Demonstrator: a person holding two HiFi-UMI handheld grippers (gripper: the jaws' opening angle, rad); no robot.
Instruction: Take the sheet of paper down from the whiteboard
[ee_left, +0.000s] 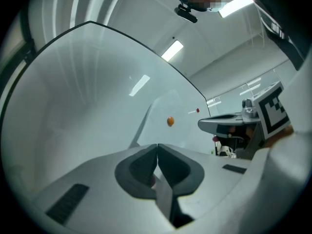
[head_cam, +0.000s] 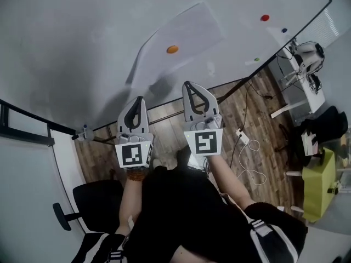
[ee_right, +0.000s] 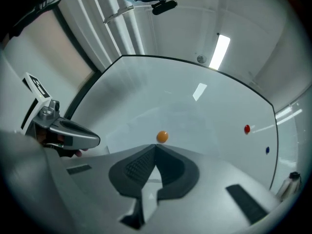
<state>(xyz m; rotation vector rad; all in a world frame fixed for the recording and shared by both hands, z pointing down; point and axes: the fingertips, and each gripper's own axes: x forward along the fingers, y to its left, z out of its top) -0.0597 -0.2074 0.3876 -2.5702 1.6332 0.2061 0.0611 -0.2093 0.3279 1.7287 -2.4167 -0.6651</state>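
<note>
The sheet of paper [head_cam: 193, 27] lies flat against the whiteboard [head_cam: 77, 43], held by a single orange magnet [head_cam: 172, 49]. It is thin, matt and white on white, so its edges read only faintly. The magnet is a small round dome. The board is smooth and glossy and reflects the ceiling lights.

The left gripper [head_cam: 139, 102] and right gripper [head_cam: 190, 86] both point at the board just short of the sheet. Each has its jaws pressed together with nothing between them. The jaws are grey plastic with dark ribbed pads [ee_right: 135, 168].

The step in hand, in our judgement, is the approach. To do it well, we advise opening one gripper and working a jaw tip under a free edge, since the sheet sits flush. The magnet should be lifted or slid off first, because pulling against it risks a tear.

A red magnet [head_cam: 265, 17] sits well apart and is not involved.
</note>
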